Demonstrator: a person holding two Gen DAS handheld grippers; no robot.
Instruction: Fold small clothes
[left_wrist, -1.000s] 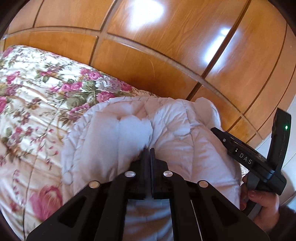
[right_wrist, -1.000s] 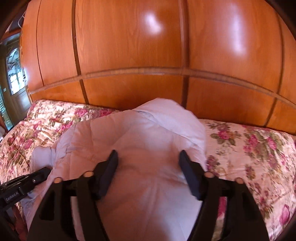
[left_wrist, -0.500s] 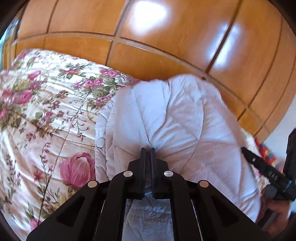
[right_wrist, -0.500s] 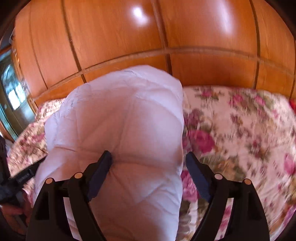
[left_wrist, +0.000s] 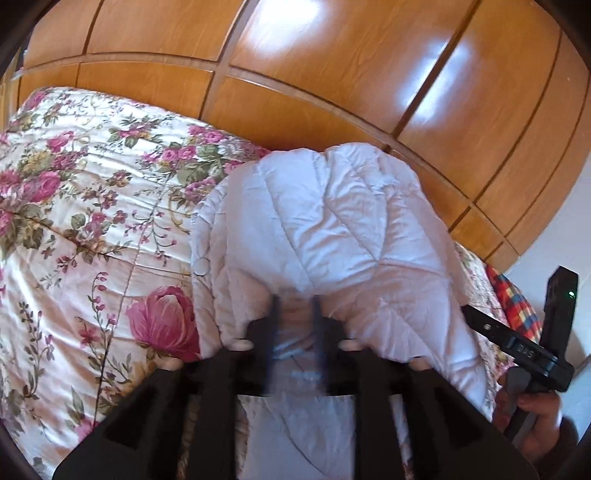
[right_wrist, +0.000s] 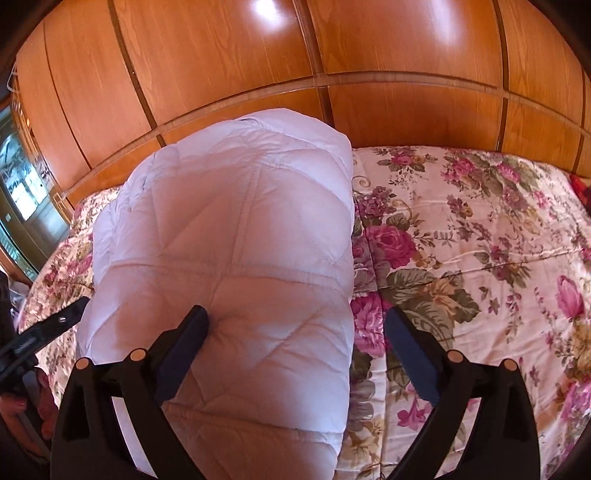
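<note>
A white quilted garment (left_wrist: 325, 229) lies folded on the floral bedspread (left_wrist: 85, 206), just in front of both grippers. My left gripper (left_wrist: 295, 314) is over the garment's near edge; its blurred fingers stand a little apart with cloth showing between them. My right gripper (right_wrist: 295, 332) is wide open over the garment (right_wrist: 236, 243), its left finger (right_wrist: 192, 328) touching the cloth and its right finger (right_wrist: 406, 336) over the bedspread (right_wrist: 480, 236). The right gripper's body (left_wrist: 524, 347) shows at the right of the left wrist view.
A glossy wooden panelled wall (left_wrist: 332, 74) runs along the bed's far side. A checked cloth (left_wrist: 513, 310) lies at the bed's right end. A window (right_wrist: 22, 184) is at the far left of the right wrist view.
The left gripper was shut on the garment's edge and its fingers have now parted. The garment has dropped flatter onto the bed. The right gripper stayed open.
</note>
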